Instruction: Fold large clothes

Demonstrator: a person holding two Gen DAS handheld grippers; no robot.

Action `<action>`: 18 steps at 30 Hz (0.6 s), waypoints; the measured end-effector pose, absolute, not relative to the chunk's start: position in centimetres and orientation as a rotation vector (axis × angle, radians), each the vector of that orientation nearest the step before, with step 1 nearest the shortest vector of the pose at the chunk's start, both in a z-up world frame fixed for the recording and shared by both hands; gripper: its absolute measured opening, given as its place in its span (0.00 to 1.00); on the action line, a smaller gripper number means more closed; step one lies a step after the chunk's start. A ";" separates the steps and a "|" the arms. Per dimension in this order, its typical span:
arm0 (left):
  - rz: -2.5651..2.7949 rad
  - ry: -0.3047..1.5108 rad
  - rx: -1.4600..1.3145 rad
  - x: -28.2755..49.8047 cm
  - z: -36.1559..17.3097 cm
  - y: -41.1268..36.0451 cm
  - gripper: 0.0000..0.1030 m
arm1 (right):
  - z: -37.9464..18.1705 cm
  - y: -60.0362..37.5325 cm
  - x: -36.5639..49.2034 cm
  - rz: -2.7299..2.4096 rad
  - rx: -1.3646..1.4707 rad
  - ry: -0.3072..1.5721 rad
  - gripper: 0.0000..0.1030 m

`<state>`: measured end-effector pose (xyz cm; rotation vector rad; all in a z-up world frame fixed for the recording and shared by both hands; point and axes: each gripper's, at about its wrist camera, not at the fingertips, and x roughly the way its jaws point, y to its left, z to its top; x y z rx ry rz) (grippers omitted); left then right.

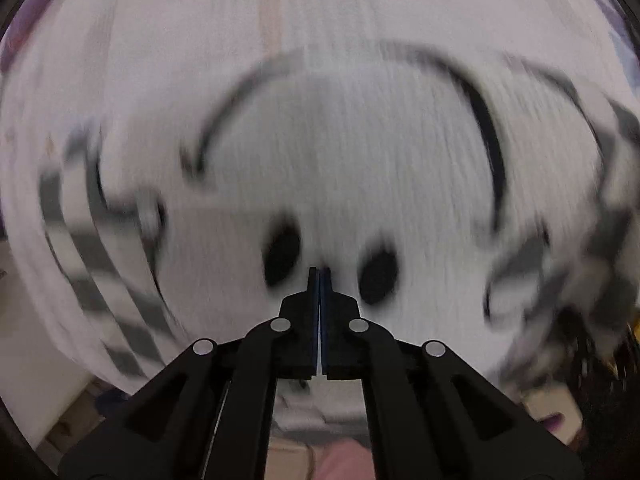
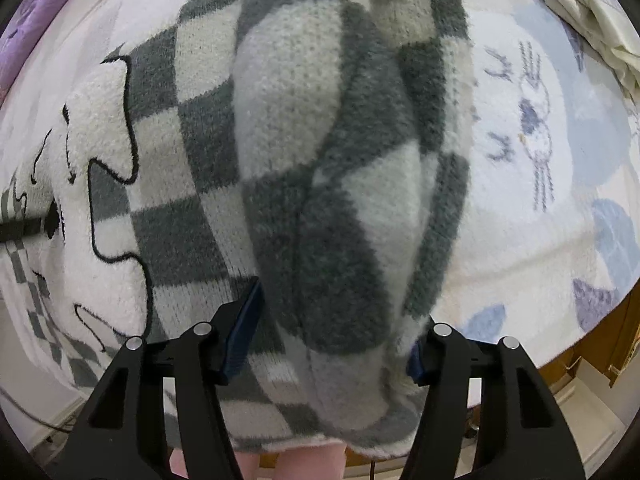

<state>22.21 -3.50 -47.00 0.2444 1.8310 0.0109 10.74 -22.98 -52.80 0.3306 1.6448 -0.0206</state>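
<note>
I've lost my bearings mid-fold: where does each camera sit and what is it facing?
Left wrist: on the left tool, shut, facing steeply down at the sweater's blurred white front.
Right wrist: on the right tool, facing down; a checkered sleeve fills its jaws, printed blanket beside.
Shared: the same sweater; pink clothing at the bottom edge.
</note>
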 end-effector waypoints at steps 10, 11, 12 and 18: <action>-0.098 1.725 -0.023 16.3 -47.6 0.1 0.00 | -54.8 -23.7 9.1 0.024 0.336 1.587 0.57; -0.093 1.707 -0.066 16.0 -47.5 0.9 0.00 | -55.0 -24.4 8.6 0.024 0.331 1.578 0.59; -0.079 1.724 -0.116 15.3 -47.1 1.5 0.00 | -55.0 -24.6 8.4 0.022 0.340 1.578 0.59; -0.012 1.710 0.123 5.3 -49.1 0.0 0.00 | -54.5 -24.6 6.6 0.063 0.288 1.566 0.57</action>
